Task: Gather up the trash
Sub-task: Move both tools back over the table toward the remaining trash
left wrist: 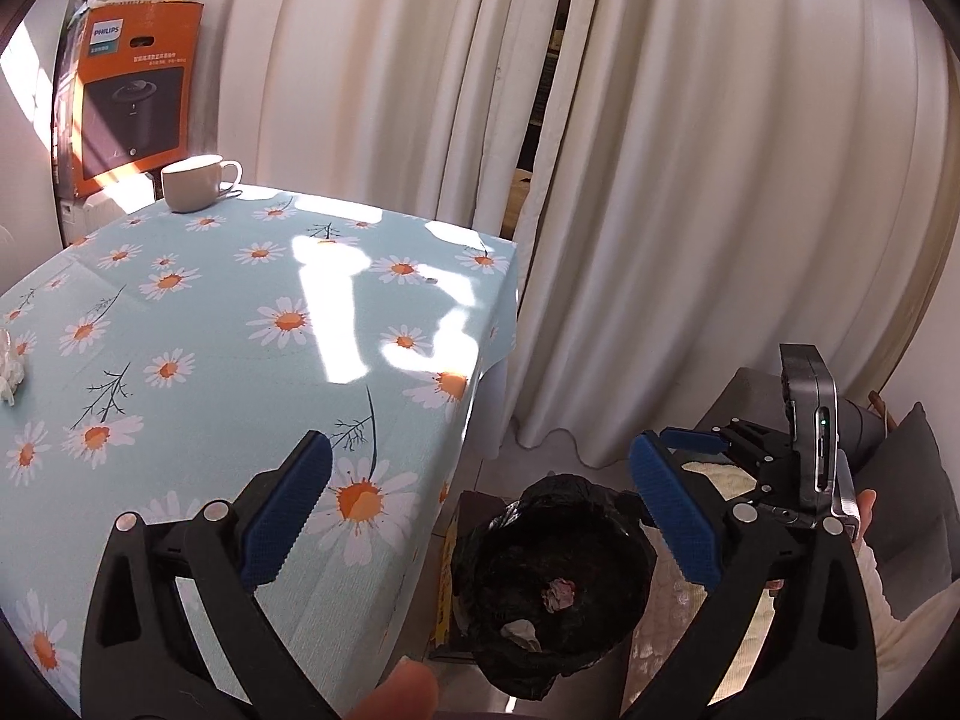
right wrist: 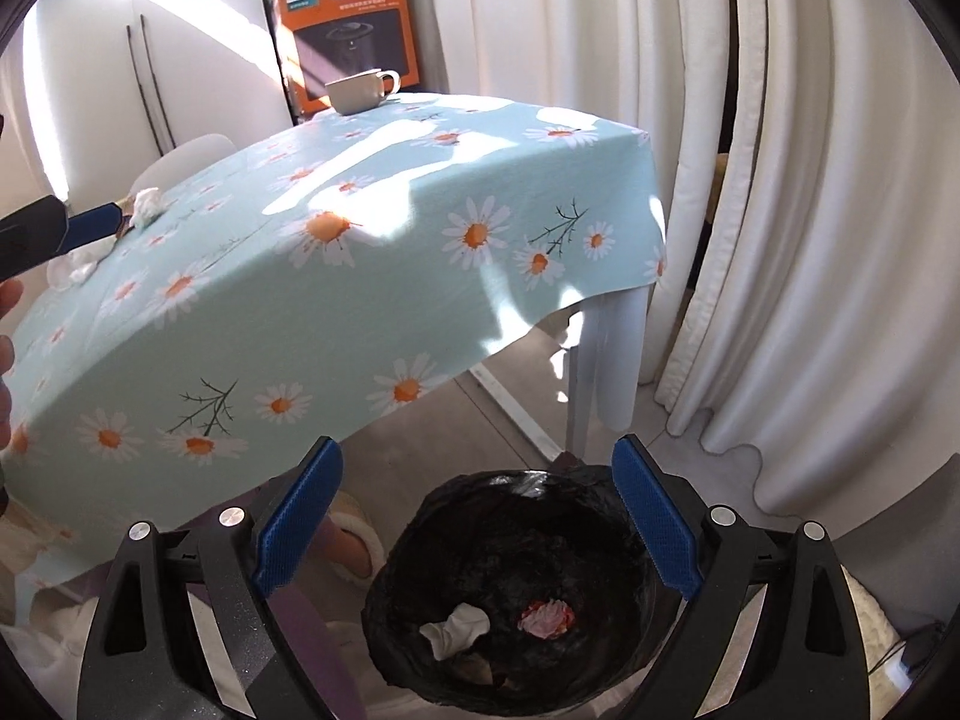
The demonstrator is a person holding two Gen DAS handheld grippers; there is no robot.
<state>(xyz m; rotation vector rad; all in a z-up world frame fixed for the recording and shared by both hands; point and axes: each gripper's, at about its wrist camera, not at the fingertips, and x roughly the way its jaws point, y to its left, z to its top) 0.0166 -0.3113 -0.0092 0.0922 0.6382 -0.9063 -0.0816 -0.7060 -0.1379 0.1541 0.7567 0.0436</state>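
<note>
Daisy-print blue worktop [right wrist: 360,276] has crumpled white tissues [right wrist: 147,204] at its far edge; both your jaws gape empty over the black-lined bin [right wrist: 510,588], so a rushed grab could knock them floorward.

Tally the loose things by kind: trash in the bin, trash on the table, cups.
Wads in the bin: 2, one white, one pink
Tissue wads on the table: 2, far wad, near wad
Cup: 1
Total: 5
</note>
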